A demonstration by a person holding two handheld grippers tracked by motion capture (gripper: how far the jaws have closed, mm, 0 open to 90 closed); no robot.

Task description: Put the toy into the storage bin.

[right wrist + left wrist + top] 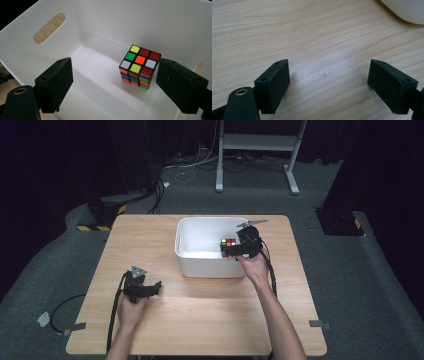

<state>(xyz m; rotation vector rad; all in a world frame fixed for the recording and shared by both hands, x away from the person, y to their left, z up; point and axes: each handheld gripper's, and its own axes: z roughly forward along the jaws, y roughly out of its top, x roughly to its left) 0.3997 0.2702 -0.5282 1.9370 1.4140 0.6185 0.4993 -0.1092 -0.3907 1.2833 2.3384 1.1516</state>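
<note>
Cube (139, 67): black frame, stickers showing yellow, red, green, orange, white on top; orange, blue, green, red along sides. Bin (105, 30): plain white, inside and out. Table (312, 37): light wood w/ wavy grain. Both grippers' pads (53, 82) showing matte black.

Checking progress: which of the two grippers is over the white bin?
The right gripper, jaws open above the puzzle cube inside the white bin. The left gripper sits over bare table.

multicoloured puzzle cube (138, 67) sits inside white plastic bin (200, 262) | bin on light wooden table (200, 320), far-middle | left gripper (150, 289) near-left of bin
</note>
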